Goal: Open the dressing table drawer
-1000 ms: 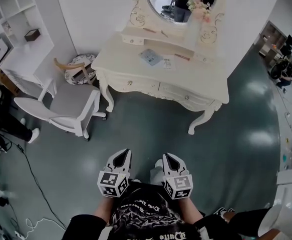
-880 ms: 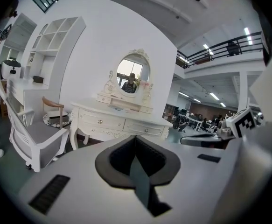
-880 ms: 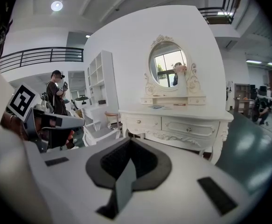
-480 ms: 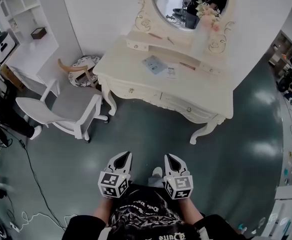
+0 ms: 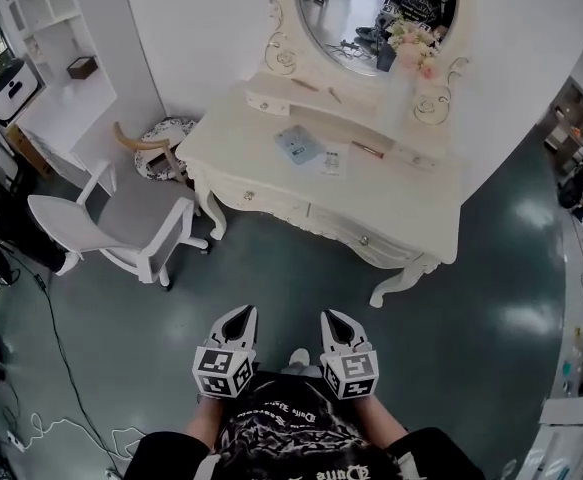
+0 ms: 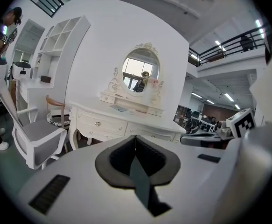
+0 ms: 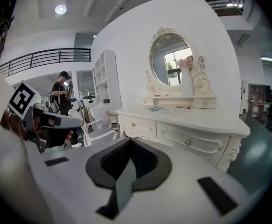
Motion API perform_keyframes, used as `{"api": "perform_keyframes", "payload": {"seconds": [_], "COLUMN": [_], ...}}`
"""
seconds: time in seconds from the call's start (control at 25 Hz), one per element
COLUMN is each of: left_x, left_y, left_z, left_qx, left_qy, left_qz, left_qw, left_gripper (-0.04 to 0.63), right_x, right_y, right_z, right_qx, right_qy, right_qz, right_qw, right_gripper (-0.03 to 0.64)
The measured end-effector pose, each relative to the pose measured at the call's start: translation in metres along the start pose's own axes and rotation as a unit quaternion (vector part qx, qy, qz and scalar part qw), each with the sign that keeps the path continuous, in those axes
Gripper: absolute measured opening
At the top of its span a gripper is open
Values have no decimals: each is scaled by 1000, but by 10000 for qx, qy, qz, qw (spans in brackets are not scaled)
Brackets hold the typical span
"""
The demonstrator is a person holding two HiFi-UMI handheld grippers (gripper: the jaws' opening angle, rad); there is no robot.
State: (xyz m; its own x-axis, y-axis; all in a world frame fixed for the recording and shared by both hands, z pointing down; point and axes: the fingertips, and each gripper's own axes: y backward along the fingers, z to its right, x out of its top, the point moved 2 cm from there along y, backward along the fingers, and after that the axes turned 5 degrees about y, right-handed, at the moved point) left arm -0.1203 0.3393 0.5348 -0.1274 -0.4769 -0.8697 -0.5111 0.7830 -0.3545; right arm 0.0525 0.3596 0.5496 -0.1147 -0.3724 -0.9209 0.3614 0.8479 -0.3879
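The cream dressing table [image 5: 411, 203] stands against the far wall under an oval mirror [image 5: 371, 13]. Its two front drawers are closed: the left drawer [image 5: 248, 197] and the right drawer [image 5: 363, 239], each with a small knob. My left gripper [image 5: 241, 311] and right gripper [image 5: 331, 315] are side by side over the dark floor, well short of the table, both shut and empty. In the left gripper view the left gripper [image 6: 135, 136] points at the table front [image 6: 97, 123]. The right gripper [image 7: 129, 140] faces the right drawer [image 7: 188, 143].
A white chair [image 5: 121, 223] stands left of the table, with a round stool [image 5: 161, 138] behind it. White shelving [image 5: 41, 28] lines the left wall. Cables [image 5: 61, 368] trail on the floor at left. Papers [image 5: 299, 144] lie on the tabletop. A person [image 7: 61, 92] stands at the far left.
Both grippers have travelled forward over the floor toward the dressing table, staying side by side and shut. More of the mirror shows now.
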Motion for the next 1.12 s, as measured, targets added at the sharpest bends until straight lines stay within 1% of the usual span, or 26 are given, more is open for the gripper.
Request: {"api": "perform_keyframes", "payload": {"seconds": [0.24,0.48,0.76,0.96,1.12], "left_x": [-7,-5,-4,0,5], "left_y": [-16,-21,-30,-32,-38], "left_z": [22,25,36,32,26], "left_qx": [116,220,124,154,190], "left_qy": [65,308,172,294,276], "left_qz": [17,89,29,83,142], "left_qw": [9999,9992,9998,9994,9993], "left_gripper": [17,17,17,17,17], "right_x": [-2,-3,-3,-1,1], "right_y": [-3,-4,-3,-5,-14], "right_z": [25,36,47,52,57], "right_qx": [182,239,182,134,109], "right_qy": [-23,-31,-142,-174,-215], "right_qz": [-24,6,52,87,94], "right_qw": [9998,9997,9997,9997,9997], "right_gripper": [11,11,11,11,11]}}
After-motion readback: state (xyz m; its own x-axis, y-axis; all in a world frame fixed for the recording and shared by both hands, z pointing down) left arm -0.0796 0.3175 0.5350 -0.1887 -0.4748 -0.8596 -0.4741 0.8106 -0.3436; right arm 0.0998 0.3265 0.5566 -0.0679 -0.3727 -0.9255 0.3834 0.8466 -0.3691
